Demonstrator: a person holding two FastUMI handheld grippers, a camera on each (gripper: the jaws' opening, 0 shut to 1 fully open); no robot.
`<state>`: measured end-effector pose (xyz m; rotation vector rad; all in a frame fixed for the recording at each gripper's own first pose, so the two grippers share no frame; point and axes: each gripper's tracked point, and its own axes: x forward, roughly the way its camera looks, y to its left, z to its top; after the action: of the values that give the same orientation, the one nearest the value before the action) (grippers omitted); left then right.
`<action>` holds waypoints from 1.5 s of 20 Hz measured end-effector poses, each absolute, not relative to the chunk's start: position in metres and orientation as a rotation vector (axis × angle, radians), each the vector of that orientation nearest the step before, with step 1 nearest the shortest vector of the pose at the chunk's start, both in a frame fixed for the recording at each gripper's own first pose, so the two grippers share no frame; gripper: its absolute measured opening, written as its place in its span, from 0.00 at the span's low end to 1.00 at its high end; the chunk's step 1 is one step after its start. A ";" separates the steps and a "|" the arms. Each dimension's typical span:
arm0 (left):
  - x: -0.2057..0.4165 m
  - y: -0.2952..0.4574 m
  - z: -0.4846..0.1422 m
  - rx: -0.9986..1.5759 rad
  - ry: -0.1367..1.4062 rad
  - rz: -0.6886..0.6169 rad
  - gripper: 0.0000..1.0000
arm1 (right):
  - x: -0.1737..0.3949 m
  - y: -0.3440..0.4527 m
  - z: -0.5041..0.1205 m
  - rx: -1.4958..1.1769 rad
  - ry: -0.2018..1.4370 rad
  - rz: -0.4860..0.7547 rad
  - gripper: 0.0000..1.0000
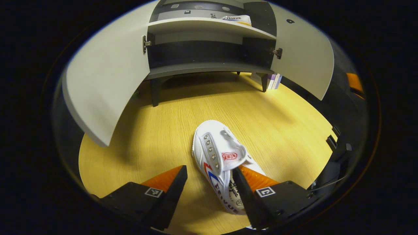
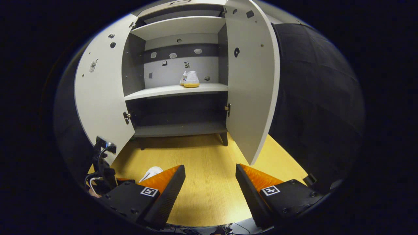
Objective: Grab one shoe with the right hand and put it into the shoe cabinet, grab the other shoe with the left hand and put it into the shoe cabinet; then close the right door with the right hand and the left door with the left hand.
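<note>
Two tongs agape, empty; shoe [image 1: 218,156] on wooden floor [image 1: 156,130]; cabinet [image 2: 176,91] doors open.

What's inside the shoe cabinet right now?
One white shoe sits on the middle shelf of the shoe cabinet, near its right side. The bottom shelf looks bare, though it is in shadow. The top compartment is only partly visible.

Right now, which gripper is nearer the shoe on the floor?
Left. The left gripper is open astride the floor shoe, one finger by its opening. The right gripper is open over bare floor, with that shoe off to its left, facing the cabinet.
</note>
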<state>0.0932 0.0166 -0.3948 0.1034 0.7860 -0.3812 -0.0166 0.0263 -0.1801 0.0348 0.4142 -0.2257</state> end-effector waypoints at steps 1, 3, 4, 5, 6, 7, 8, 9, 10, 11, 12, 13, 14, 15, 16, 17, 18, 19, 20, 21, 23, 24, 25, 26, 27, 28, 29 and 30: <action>0.099 0.016 -0.398 0.116 0.793 -0.370 0.82 | -0.020 0.024 -0.187 0.040 0.433 -0.233 0.98; 0.102 0.007 -0.403 0.119 0.810 -0.365 0.65 | -0.025 0.021 -0.194 0.055 0.461 -0.236 0.99; 0.105 0.007 -0.404 0.138 0.810 -0.343 0.58 | -0.025 0.021 -0.193 0.060 0.465 -0.231 0.99; 0.106 0.008 -0.406 0.161 0.813 -0.317 0.51 | -0.024 0.021 -0.193 0.056 0.465 -0.225 0.99; 0.107 0.012 -0.407 0.189 0.813 -0.286 0.44 | -0.023 0.020 -0.192 0.047 0.464 -0.219 0.99; 0.108 0.019 -0.410 0.211 0.818 -0.249 0.34 | -0.021 0.021 -0.190 0.040 0.461 -0.210 0.99; 0.110 0.026 -0.412 0.224 0.823 -0.214 0.24 | -0.018 0.022 -0.188 0.036 0.459 -0.196 0.99; 0.110 0.027 -0.412 0.218 0.826 -0.203 0.17 | -0.014 0.023 -0.187 0.032 0.457 -0.180 0.99; 0.112 0.026 -0.410 0.214 0.821 -0.209 0.10 | -0.011 0.024 -0.186 0.024 0.457 -0.164 0.99; 0.113 0.025 -0.410 0.212 0.826 -0.212 0.08 | -0.007 0.024 -0.185 0.014 0.456 -0.151 0.99; 0.114 0.026 -0.409 0.204 0.826 -0.215 0.07 | -0.005 0.024 -0.184 0.009 0.454 -0.138 0.99; 0.114 0.025 -0.408 0.187 0.829 -0.217 0.07 | -0.001 0.024 -0.181 0.008 0.449 -0.125 0.99; 0.112 0.024 -0.408 0.164 0.834 -0.222 0.05 | 0.000 0.024 -0.180 0.006 0.446 -0.112 0.99; 0.109 0.022 -0.407 0.148 0.837 -0.224 0.05 | 0.002 0.023 -0.179 0.000 0.445 -0.102 0.98; 0.105 0.022 -0.402 0.144 0.835 -0.218 0.05 | 0.004 0.022 -0.177 -0.008 0.441 -0.092 0.99; 0.103 0.022 -0.394 0.148 0.823 -0.208 0.05 | 0.005 0.020 -0.175 -0.016 0.435 -0.083 0.99; 0.102 0.021 -0.383 0.149 0.806 -0.200 0.05 | 0.006 0.019 -0.173 -0.023 0.430 -0.074 0.99; 0.101 0.020 -0.370 0.141 0.788 -0.194 0.05 | 0.007 0.017 -0.172 -0.029 0.425 -0.065 0.99; 0.102 0.018 -0.354 0.125 0.771 -0.190 0.05 | 0.007 0.016 -0.172 -0.035 0.421 -0.055 0.99; 0.104 0.016 -0.338 0.107 0.755 -0.183 0.05 | 0.007 0.014 -0.171 -0.042 0.416 -0.045 0.99; 0.112 0.012 -0.301 0.075 0.706 -0.174 0.05 | 0.009 0.012 -0.170 -0.054 0.407 -0.025 0.99; 0.118 0.010 -0.283 0.060 0.676 -0.168 0.05 | 0.010 0.011 -0.169 -0.057 0.401 -0.014 0.99; 0.125 0.008 -0.266 0.051 0.650 -0.159 0.05 | 0.011 0.011 -0.168 -0.058 0.394 0.000 0.99; 0.131 0.006 -0.246 0.043 0.625 -0.146 0.05 | 0.012 0.011 -0.167 -0.059 0.387 0.014 0.99; 0.140 0.003 -0.227 0.037 0.600 -0.137 0.05 | 0.013 0.011 -0.164 -0.059 0.375 0.028 0.99; 0.148 0.001 -0.208 0.034 0.579 -0.127 0.05 | 0.013 0.012 -0.161 -0.060 0.360 0.045 0.98; 0.159 -0.002 -0.190 0.030 0.558 -0.118 0.05 | 0.015 0.013 -0.159 -0.065 0.344 0.061 0.98; 0.169 -0.005 -0.172 0.025 0.543 -0.113 0.05 | 0.015 0.012 -0.157 -0.074 0.327 0.073 0.98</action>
<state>0.1690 -0.0053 -0.1717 0.0251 0.5428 -0.1127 0.0152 0.0121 -0.1572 -0.0742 0.3274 0.0732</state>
